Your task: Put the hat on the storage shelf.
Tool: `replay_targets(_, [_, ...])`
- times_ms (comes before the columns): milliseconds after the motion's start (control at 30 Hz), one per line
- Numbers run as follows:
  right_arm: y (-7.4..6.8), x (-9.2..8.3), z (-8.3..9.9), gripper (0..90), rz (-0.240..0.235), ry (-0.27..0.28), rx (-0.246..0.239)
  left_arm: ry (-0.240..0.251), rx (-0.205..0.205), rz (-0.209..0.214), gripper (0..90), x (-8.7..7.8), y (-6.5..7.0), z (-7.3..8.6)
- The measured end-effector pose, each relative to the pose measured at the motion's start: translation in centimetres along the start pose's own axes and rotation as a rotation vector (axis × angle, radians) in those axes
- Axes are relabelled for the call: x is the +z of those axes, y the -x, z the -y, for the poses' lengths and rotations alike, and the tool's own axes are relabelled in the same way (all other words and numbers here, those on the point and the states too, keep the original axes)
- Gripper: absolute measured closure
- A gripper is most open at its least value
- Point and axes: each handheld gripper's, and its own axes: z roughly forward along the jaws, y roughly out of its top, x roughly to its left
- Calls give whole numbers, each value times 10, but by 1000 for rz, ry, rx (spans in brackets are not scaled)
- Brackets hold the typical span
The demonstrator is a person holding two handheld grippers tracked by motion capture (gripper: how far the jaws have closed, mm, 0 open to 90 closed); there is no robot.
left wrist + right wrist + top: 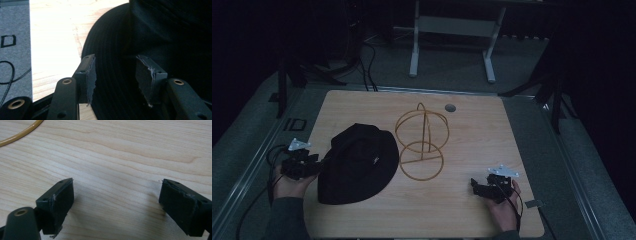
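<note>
Your left gripper [115,80] — jaws apart astride black hat [354,162] brim, unpinched; right gripper [486,187] gapes empty, right of hat, past wire stand [421,142].

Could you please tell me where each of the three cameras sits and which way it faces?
High view: above the person's side, looking forward and down on the table; forearms, left gripper, right gripper.
Left gripper view: rides the left gripper, facing the black hat; its jaws stand apart over the brim.
Right gripper view: rides the right gripper, facing bare wood; jaws wide apart.
Shared: the wire stand.
</note>
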Motion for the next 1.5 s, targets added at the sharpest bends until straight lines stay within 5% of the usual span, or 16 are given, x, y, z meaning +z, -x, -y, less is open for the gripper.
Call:
replay_targets(633, [-1, 0, 0, 128, 5, 1, 4, 14, 31, 145, 571, -14, 9, -15])
replay_targets(1167, [-1, 0, 0, 128, 5, 1, 4, -54, 73, 188, 632, -22, 8, -18])
replay_targets(1500, [-1, 0, 0, 128, 5, 1, 3, -125, 136, 216, 614, -29, 9, -29])
